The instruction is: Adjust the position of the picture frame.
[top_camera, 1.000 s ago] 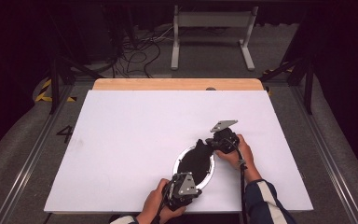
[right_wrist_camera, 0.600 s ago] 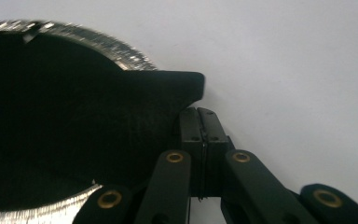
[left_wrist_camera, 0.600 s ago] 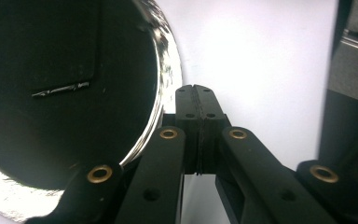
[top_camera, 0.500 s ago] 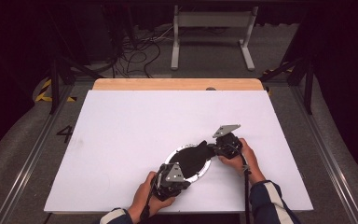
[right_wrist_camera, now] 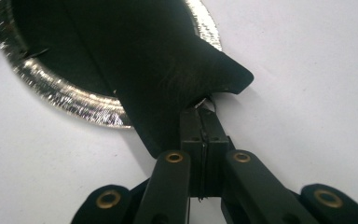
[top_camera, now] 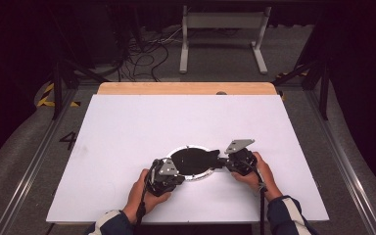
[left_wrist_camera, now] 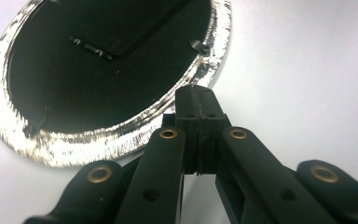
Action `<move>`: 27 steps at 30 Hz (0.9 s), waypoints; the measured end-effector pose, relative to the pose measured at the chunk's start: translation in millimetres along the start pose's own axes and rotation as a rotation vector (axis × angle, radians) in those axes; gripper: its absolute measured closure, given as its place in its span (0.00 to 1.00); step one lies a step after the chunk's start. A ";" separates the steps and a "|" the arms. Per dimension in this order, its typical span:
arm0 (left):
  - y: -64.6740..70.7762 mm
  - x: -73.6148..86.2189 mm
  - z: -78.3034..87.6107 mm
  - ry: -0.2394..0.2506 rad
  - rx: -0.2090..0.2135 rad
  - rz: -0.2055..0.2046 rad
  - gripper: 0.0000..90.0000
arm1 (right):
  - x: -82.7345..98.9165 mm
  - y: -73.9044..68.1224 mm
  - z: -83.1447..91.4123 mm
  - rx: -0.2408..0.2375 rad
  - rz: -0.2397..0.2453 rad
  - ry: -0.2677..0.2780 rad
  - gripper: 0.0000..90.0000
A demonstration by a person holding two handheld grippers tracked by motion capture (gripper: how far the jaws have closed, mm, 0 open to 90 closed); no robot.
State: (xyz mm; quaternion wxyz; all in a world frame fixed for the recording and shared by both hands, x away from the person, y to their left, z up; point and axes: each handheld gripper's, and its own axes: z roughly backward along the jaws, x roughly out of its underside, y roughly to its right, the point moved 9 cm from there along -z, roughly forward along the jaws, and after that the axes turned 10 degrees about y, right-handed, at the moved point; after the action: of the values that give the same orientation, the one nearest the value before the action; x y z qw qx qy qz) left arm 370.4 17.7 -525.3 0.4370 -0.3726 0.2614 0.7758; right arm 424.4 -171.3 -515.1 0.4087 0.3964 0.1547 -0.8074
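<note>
Silver-rimmed black disc [top_camera: 192,163] lying near the front edge of the white table [top_camera: 127,127], its rim pinched by the clenched left gripper [top_camera: 169,172] to steady it while the right gripper [top_camera: 226,161], likewise clamped, lifts a black flap [right_wrist_camera: 168,74].

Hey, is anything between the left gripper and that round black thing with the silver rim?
Nothing visible. The left gripper has its jaws shut right at the silver rim of the round black piece, with only bare white table beside it.
</note>
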 end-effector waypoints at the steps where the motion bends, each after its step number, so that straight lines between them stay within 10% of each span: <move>1: -3.9 0.3 0.9 0.000 -0.010 -0.002 1.00 | 0.7 -1.0 0.8 0.000 0.002 0.000 1.00; 19: -50.3 2.5 9.7 0.017 -0.110 0.055 0.99 | 4.0 -44.7 7.0 -0.081 0.038 0.023 1.00; 27: -50.3 2.9 10.1 0.014 -0.121 0.044 0.97 | -0.6 -46.4 9.6 -0.078 0.064 0.036 1.00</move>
State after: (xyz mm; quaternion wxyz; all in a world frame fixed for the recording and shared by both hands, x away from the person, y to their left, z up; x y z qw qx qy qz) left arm 409.8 50.7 -525.7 0.3946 -0.3979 0.2250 0.7971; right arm 383.4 -147.8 -512.0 0.4465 0.3992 0.1808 -0.7801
